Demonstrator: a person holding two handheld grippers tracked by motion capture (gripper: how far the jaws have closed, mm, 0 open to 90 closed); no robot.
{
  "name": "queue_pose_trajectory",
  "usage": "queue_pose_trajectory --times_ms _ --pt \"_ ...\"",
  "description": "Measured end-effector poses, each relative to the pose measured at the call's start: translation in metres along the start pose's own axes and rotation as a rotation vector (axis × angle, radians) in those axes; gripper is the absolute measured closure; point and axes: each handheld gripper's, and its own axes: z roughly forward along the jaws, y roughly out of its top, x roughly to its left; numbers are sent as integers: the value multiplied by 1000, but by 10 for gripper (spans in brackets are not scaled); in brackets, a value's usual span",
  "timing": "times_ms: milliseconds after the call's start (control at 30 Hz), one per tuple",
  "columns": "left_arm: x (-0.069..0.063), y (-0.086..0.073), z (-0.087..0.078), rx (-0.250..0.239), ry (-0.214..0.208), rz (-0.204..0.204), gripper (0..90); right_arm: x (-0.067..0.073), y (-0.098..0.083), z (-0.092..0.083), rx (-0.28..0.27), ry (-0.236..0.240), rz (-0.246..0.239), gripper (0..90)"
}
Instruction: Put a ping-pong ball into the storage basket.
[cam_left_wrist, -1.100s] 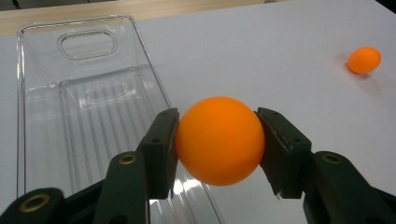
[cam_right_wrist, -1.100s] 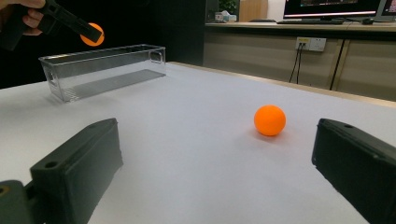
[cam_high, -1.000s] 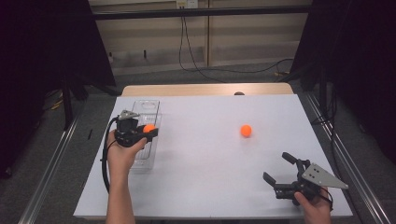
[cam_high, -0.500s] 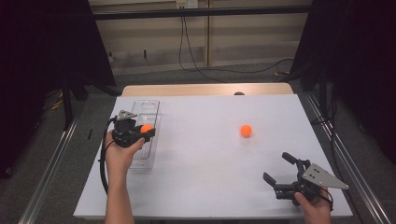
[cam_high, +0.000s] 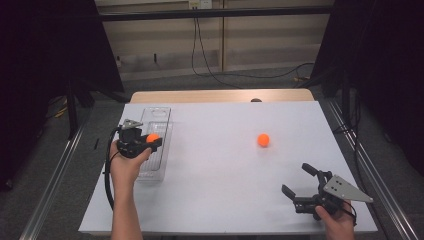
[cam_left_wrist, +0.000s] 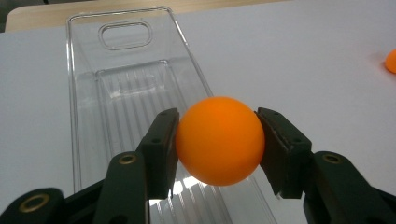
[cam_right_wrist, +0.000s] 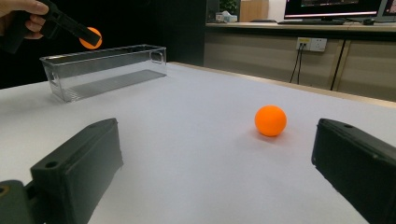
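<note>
My left gripper (cam_high: 151, 140) is shut on an orange ball (cam_left_wrist: 219, 140) and holds it in the air above a clear plastic tray (cam_high: 157, 170) at the table's left side. In the right gripper view the same held ball (cam_right_wrist: 90, 38) hangs over the tray (cam_right_wrist: 102, 74). A second orange ball (cam_high: 263, 140) lies loose on the white table, right of centre. My right gripper (cam_high: 299, 181) stands open near the front right corner, nothing between its jaws, pointing toward that loose ball (cam_right_wrist: 270, 120).
The tray (cam_left_wrist: 121, 79) is long, narrow and holds nothing inside. A wooden strip (cam_high: 220, 96) runs along the table's far edge. Metal rails (cam_high: 55, 170) flank both sides. White table surface (cam_high: 220, 175) lies between the two grippers.
My left gripper with the ball has shifted slightly toward the far side, over the tray. The right gripper and the loose ball have stayed put.
</note>
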Motion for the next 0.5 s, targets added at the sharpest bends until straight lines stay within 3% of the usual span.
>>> queue_pose_trajectory --times_ms 500 --pt "7 -5 8 18 44 -2 506 0 0 -1 -3 -1 2 12"
